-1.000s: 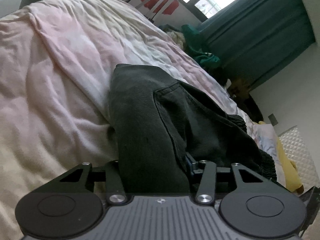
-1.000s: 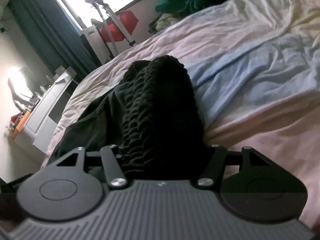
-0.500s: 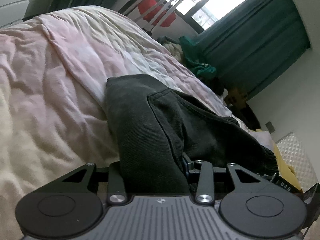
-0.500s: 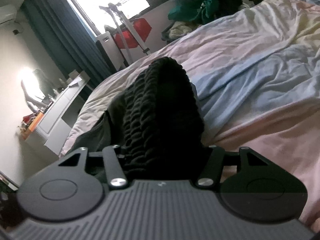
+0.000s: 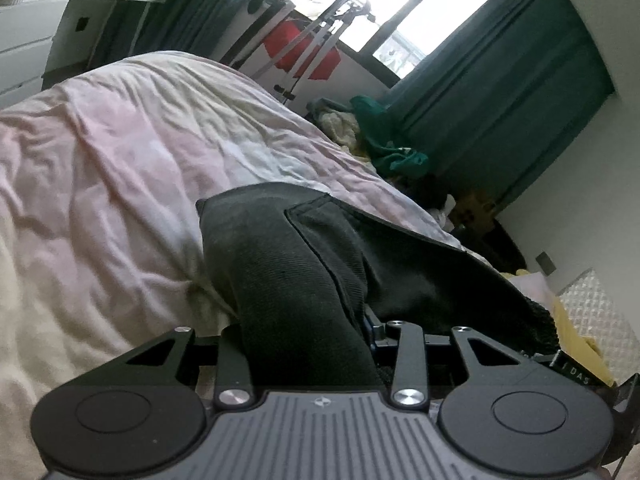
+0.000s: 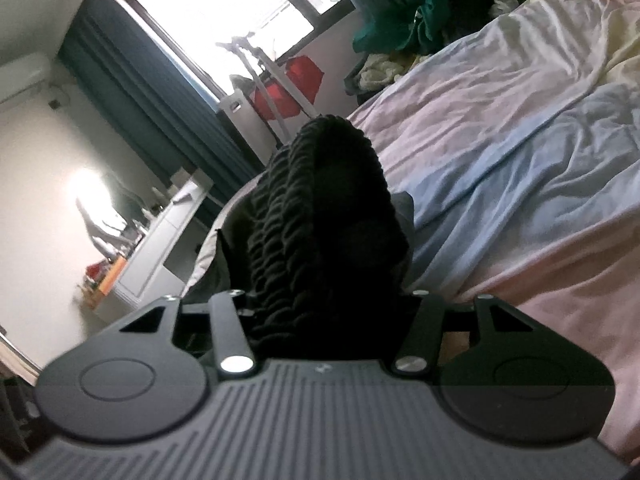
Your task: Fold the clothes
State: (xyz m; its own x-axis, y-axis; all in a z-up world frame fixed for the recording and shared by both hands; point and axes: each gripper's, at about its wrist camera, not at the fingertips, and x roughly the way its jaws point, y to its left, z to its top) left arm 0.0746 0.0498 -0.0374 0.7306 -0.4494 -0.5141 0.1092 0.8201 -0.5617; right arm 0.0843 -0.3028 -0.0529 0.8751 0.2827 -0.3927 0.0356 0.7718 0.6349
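Observation:
A dark grey-black garment [image 5: 288, 280] with a ribbed elastic waistband [image 6: 316, 216] hangs between both grippers over the bed. In the left wrist view my left gripper [image 5: 308, 344] is shut on a corduroy-like fold of the dark garment; cloth hides the fingertips. In the right wrist view my right gripper [image 6: 324, 312] is shut on the bunched waistband, which rises in front of the lens and hides its fingertips. The cloth sags down to the pale pink duvet [image 5: 120, 184] below.
The bed's duvet [image 6: 520, 152] is pink, cream and light blue, and wrinkled. Beyond it stand a drying rack with a red item [image 5: 304, 52], a pile of green clothes [image 5: 384, 140], dark teal curtains [image 5: 500, 100] and a white dresser [image 6: 160, 236].
Both grippers have risen and tilted upward with the garment held; more of the window, curtains and room shows, and the duvet sits lower in both views.

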